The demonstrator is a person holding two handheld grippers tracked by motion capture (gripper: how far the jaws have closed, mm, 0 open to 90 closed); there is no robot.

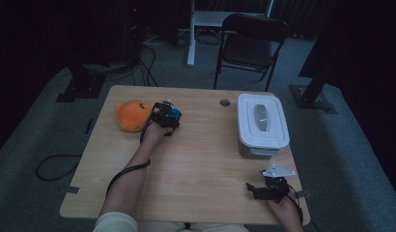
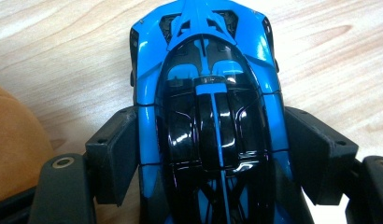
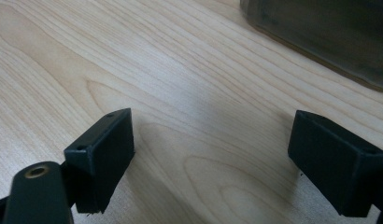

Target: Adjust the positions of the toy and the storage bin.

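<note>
The blue car (image 2: 206, 116) lies lengthwise between the left gripper's (image 2: 208, 149) jaws, which squeeze its sides, beside the orange toy (image 1: 132, 115). The right gripper (image 3: 213, 158) is released, far off.

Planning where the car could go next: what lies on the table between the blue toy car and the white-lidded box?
Bare wood, plus a small round hole in the table, seen in the high view between blue toy car and white-lidded box.

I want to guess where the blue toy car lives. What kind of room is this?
Probably a workroom or lab, not a home: a plain wooden table on grey carpet, a black folding chair behind it, cables on the floor and dark curtains around.
</note>
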